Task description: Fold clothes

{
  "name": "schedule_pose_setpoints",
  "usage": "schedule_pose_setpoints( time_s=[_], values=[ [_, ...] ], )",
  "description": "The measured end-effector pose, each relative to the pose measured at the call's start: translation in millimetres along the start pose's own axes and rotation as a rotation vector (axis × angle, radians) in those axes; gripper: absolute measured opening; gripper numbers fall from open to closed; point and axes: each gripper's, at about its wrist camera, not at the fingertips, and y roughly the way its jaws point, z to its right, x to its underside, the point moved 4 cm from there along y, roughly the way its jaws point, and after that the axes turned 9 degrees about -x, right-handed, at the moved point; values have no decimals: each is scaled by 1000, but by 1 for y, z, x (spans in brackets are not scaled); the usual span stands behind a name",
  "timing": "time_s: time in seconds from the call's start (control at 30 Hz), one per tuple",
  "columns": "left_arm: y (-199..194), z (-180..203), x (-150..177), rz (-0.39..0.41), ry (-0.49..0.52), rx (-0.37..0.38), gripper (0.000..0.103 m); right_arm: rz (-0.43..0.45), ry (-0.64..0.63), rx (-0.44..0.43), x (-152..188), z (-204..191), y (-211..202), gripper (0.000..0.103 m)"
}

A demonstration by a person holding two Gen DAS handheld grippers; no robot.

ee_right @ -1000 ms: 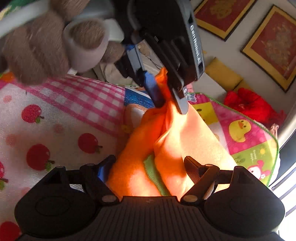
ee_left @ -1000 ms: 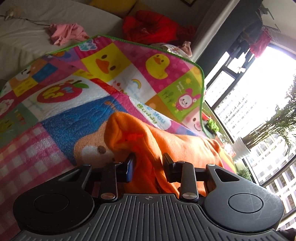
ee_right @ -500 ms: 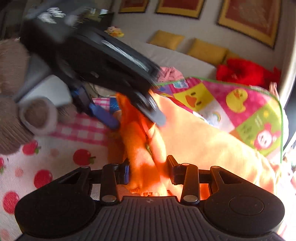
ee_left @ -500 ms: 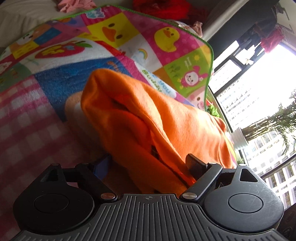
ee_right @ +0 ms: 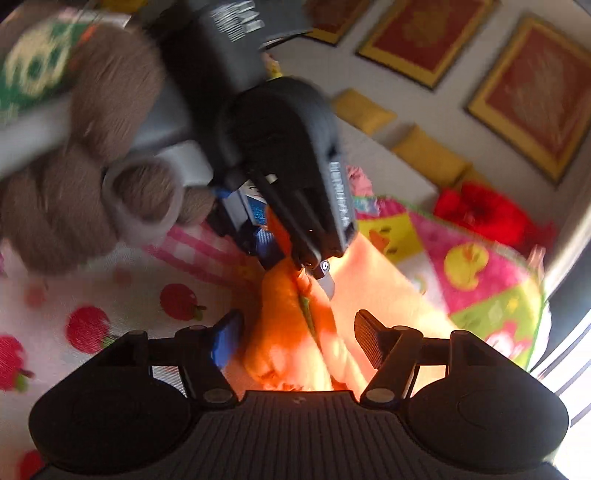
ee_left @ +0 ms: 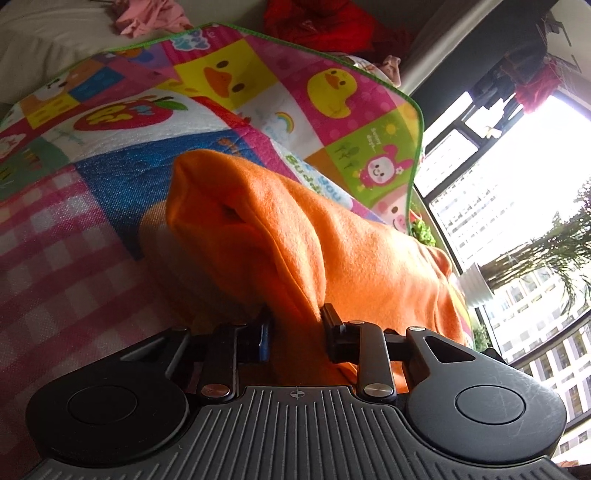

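Observation:
An orange fleece garment (ee_left: pixel 295 243) lies bunched on a colourful cartoon play mat (ee_left: pixel 229 85). My left gripper (ee_left: pixel 295 325) is shut on a fold of the garment at its near edge. In the right wrist view the garment (ee_right: pixel 295 332) shows a green inner seam, and the left gripper (ee_right: pixel 288 254) pinches its top fold, held by a hand in a brown glove (ee_right: pixel 92 177). My right gripper (ee_right: pixel 295 336) is open, its fingers on either side of the orange fabric without pinching it.
A pink garment (ee_left: pixel 147 18) and a red garment (ee_left: pixel 321 22) lie beyond the mat on a pale sofa. Yellow cushions (ee_right: pixel 424 155) and framed pictures (ee_right: pixel 532 96) line the wall. A large window (ee_left: pixel 517 206) and potted plants (ee_left: pixel 476 284) stand to the right.
My left gripper was shut on the garment, opened, and is now shut on a fold again. My right gripper closed on the fabric half a second ago and has now opened.

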Motion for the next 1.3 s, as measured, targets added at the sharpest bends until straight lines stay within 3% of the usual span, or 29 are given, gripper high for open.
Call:
schedule_pose_setpoints(
  time_s=[0.1, 0.23, 0.3, 0.4, 0.47, 0.57, 0.7, 0.87, 0.97, 1.1, 1.2, 1.3],
  values=[
    [0, -5, 0, -5, -19, 12, 29, -28, -76, 41, 1, -5, 17, 66],
    [-4, -9, 1, 3, -27, 33, 29, -62, -64, 50, -2, -2, 37, 63],
    [-8, -13, -2, 19, -28, 32, 29, -88, -48, 64, -4, 1, 46, 45],
    [-21, -24, -9, 65, -36, 15, 31, -107, 36, 52, -7, 11, 54, 32],
    [-36, -32, -18, 119, -44, -5, 37, -92, 140, 14, -16, 16, 52, 25],
    [-63, -39, -33, 213, -60, -20, 63, -61, 299, -75, -28, 27, 43, 20],
    [-94, -31, -48, 323, -38, -14, 85, 22, 560, -197, -38, 66, 28, 17],
    [-86, 5, -51, 317, 48, 19, 93, 171, 1005, -296, -3, 144, 4, 17],
    [-61, 30, -45, 252, 108, 12, 93, 215, 1145, -218, 41, 164, -19, 17],
    [-17, 65, -29, 152, 205, -10, 94, 151, 1168, -60, 93, 183, -25, 18],
    [11, 88, -20, 93, 253, -19, 94, 75, 1136, 33, 124, 193, -34, 18],
    [23, 102, -12, 68, 290, -16, 94, 6, 1010, 160, 143, 194, -40, 18]
  ],
)
